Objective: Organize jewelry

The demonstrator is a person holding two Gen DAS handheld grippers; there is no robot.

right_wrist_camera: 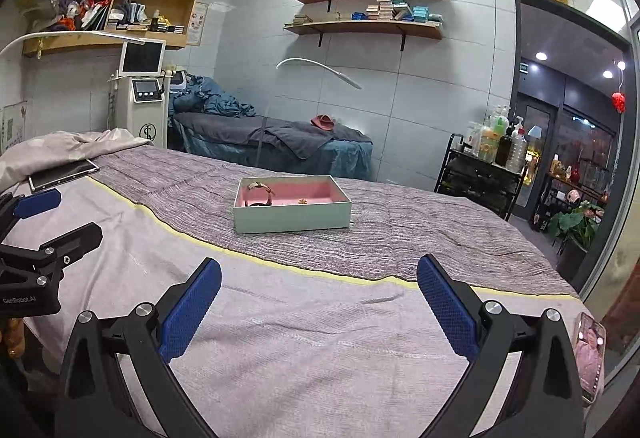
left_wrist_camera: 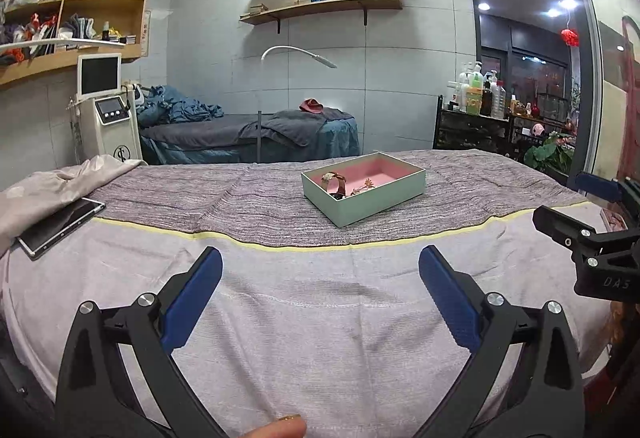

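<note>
- Tablet [left_wrist_camera: 60, 224] at the far left: we see it lying flat, dark screen up, at the edge of the bed beside a rumpled pale sheet [left_wrist_camera: 56, 178].
- We hold the left gripper [left_wrist_camera: 320, 294] low over the lavender cover [left_wrist_camera: 304, 338], its blue-padded fingers [left_wrist_camera: 192, 302] spread wide with nothing between them; a fingertip [left_wrist_camera: 280, 430] shows at the bottom edge of the left wrist view.
- We find the box [left_wrist_camera: 362, 204] ahead of both grippers, well apart from them, on the grey striped blanket [left_wrist_camera: 200, 198] past a yellow seam; it is mint green outside, pink inside, and open on top.
- Inside the box, toward its left end, we make out a watch [left_wrist_camera: 334, 180] with its strap looped, and just beside it a small gold piece [left_wrist_camera: 366, 184], too small for us to name.
- We hold the right gripper [right_wrist_camera: 320, 302] over the same cover, fingers likewise parted and empty.
- A phone [right_wrist_camera: 590, 354] lies at the far right edge, screen lit.
</note>
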